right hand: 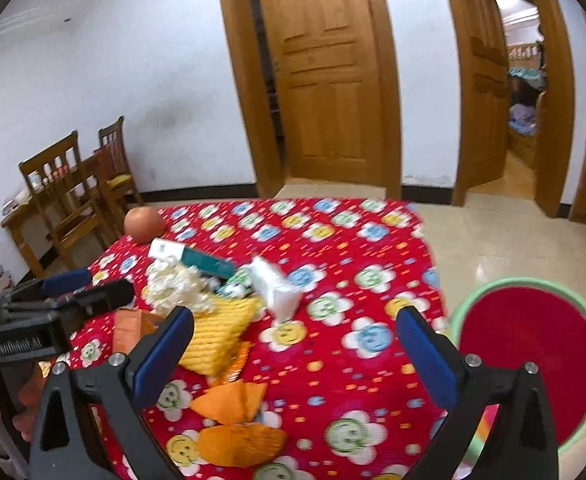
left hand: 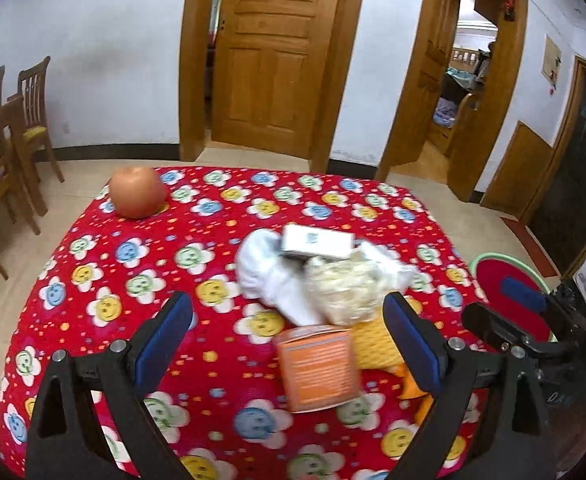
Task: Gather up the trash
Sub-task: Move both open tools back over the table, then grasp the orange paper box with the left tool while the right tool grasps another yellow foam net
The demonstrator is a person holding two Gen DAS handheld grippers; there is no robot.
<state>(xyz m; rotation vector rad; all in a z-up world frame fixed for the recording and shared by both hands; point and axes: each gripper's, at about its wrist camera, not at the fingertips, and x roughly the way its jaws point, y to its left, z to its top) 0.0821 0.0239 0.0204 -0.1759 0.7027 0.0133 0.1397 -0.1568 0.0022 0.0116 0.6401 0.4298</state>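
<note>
**Both grippers empty, trash pile untouched on table**

Left gripper (left hand: 289, 322): jaws wide apart, holding nothing, hovering over the near edge of the table with the orange box (left hand: 317, 368) between its fingers at about 6 o'clock of the pile. Right gripper (right hand: 295, 328): jaws also spread, empty, sitting at the table's 3–4 o'clock side, pile off to its 10 o'clock.

Progress, judged from layout: nothing collected yet. All trash lies loose on the cloth:
- orange box nearest, touching the yellow mesh wrapper (left hand: 373, 346) beside it
- orange folded paper pieces (right hand: 233, 420) at the near edge, just beside the wrapper
- crumpled pale plastic wad (left hand: 345, 284) behind those
- white tissue/bag (left hand: 269, 276) at its 9 o'clock, touching
- white-and-teal flat box (left hand: 317, 242) resting on top of the pile at 12 o'clock
- small white packet (right hand: 275, 288), tilted, at the pile's 3 o'clock in the right view

Likely destination: red round bin with green rim (right hand: 529, 360) on the floor at the table's 3 o'clock, looks empty. Whole pile left to move.

Apple-like orange fruit (left hand: 137, 192) sits well apart at 10–11 o'clock; probably not trash.

Surface: soft red tablecloth (left hand: 93, 280) with smiley-flower print, busy pattern. Room: pale tiled floor, wooden chairs (left hand: 25, 120) at 9 o'clock, closed wooden door (left hand: 277, 60) at 12, open doorway (left hand: 465, 80) to a bedroom at 1–2 o'clock, white walls.
</note>
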